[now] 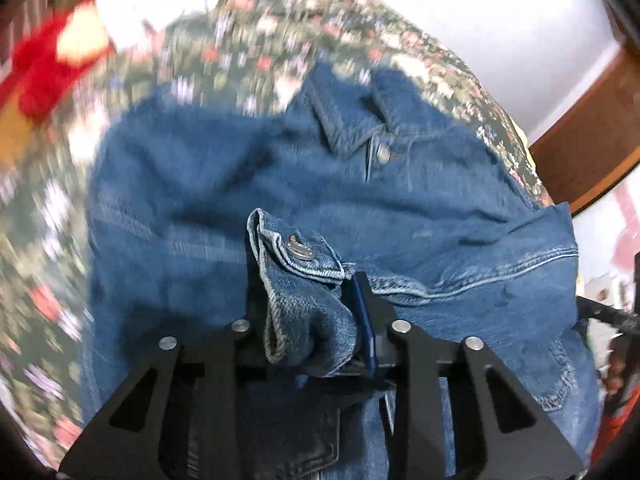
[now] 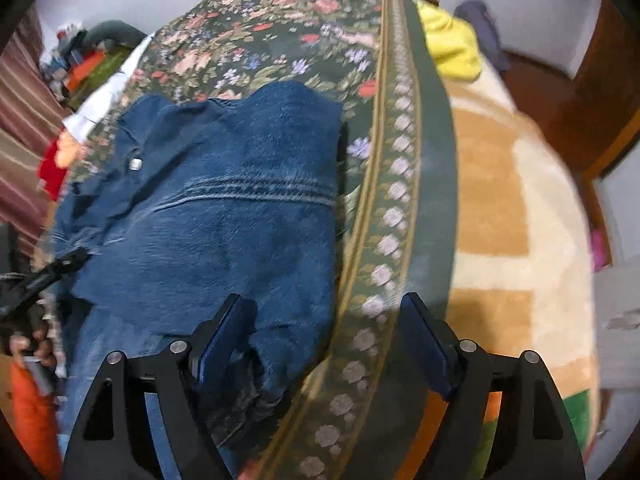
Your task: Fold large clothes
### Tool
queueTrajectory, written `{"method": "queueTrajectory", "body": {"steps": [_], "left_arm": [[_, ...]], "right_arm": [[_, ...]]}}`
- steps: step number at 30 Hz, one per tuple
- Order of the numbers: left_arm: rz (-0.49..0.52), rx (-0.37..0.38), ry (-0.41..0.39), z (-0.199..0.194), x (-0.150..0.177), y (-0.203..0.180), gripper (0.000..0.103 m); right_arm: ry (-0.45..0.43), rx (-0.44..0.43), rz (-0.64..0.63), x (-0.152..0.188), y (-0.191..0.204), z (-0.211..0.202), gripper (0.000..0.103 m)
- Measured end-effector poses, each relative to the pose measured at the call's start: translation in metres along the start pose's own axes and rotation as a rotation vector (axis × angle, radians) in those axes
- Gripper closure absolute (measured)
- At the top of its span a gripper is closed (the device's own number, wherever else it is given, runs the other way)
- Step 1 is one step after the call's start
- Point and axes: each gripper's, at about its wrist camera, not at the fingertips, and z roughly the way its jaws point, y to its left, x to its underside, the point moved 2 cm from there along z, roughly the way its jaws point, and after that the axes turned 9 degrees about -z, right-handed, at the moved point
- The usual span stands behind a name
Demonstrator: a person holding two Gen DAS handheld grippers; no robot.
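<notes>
A blue denim jacket (image 1: 248, 184) is lying on a dark floral bedspread (image 1: 280, 32), its collar (image 1: 344, 120) and a metal button (image 1: 383, 155) showing at the far side in the left wrist view. The left gripper (image 1: 310, 304) is pinching a sleeve cuff (image 1: 296, 276) of the jacket between its 2 fingers, the jaws drawn close together with the bunched denim filling the gap. A snap button (image 1: 298, 249) is sitting on the cuff just above the fingertips. The blue pad (image 1: 366, 320) of 1 finger is pressing against the cuff's right side; the other finger is mostly hidden behind the fabric.

In the right wrist view the right gripper (image 2: 324, 320) is standing wide open, holding nothing. Its left finger (image 2: 224, 336) is lying over the near edge of the jacket (image 2: 224, 216), possibly touching it, though the blur makes that hard to judge. Its right finger (image 2: 424, 340) is hanging over the bedspread's flowered border (image 2: 392, 200). Beyond the border, a cream and tan blanket (image 2: 520, 220) is covering the rest of the bed, with a yellow cloth (image 2: 452, 48) lying at its far end. The jacket is resting on the left part of the bedspread (image 2: 280, 40), beside the border.
</notes>
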Motion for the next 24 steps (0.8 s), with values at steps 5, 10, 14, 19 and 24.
{"method": "queueTrajectory", "body": {"steps": [5,10,14,19,24], "left_arm": [[0.158,-0.070,-0.213,-0.049,-0.032,-0.036,0.073],[0.258,-0.174,-0.426,-0.095,-0.053,-0.050,0.073],[0.230,-0.193,-0.396,-0.090,-0.055,-0.024,0.073],[0.172,-0.279,-0.285,-0.056,-0.038,0.026,0.072],[0.136,-0.310,-0.147,-0.024,-0.020,0.065,0.048]], "right_arm": [[-0.021,-0.100,0.089,-0.010,-0.006,-0.010,0.025],[-0.072,-0.103,0.064,-0.033,0.008,-0.023,0.025],[-0.083,-0.117,0.026,-0.053,0.026,-0.014,0.025],[0.032,-0.095,0.014,-0.056,0.040,0.032,0.025],[0.047,-0.063,-0.045,-0.051,0.050,0.048,0.022]]}}
